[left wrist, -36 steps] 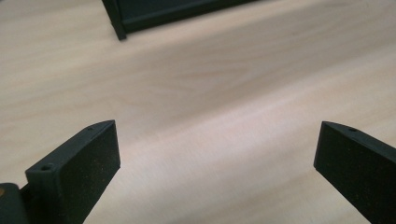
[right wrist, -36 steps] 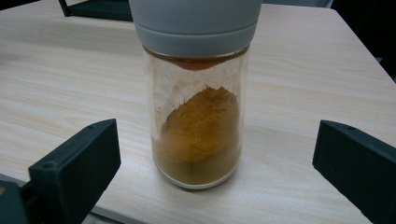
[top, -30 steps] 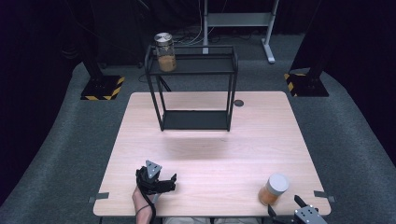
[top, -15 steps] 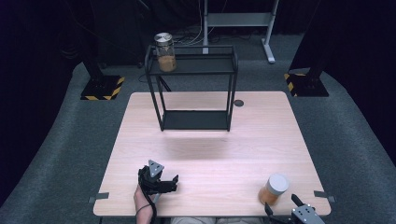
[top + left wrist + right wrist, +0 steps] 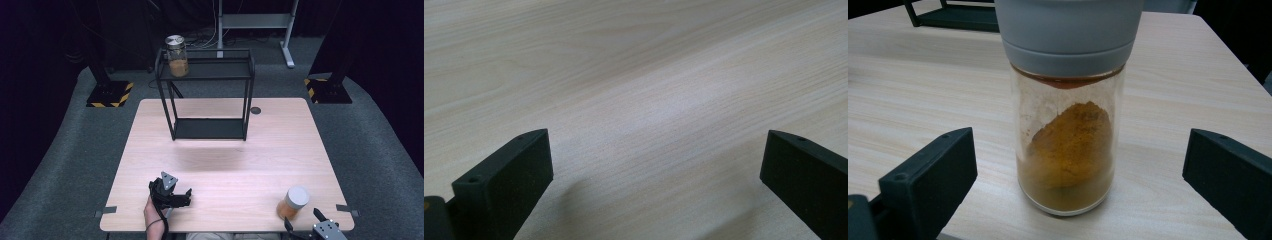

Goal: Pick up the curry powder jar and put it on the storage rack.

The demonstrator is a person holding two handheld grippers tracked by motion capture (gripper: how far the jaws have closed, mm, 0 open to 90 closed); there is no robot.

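Observation:
A glass jar with a grey lid and orange powder stands upright near the table's front right corner. In the right gripper view the jar stands just ahead of my right gripper, whose jaws are open wide on either side of it without touching. My right gripper pokes in at the bottom edge of the high view. My left gripper rests low over the front left of the table, open, with bare wood between its jaws. A second jar with a metal lid stands on the black shelf's top left.
A black wire shelf with two levels stands at the table's back middle. A small round cable hole lies to its right. Dark floor and yellow-striped stand bases surround the table.
My right gripper has slid a little back toward the front edge; the jar near it stays put. The left gripper has hardly moved.

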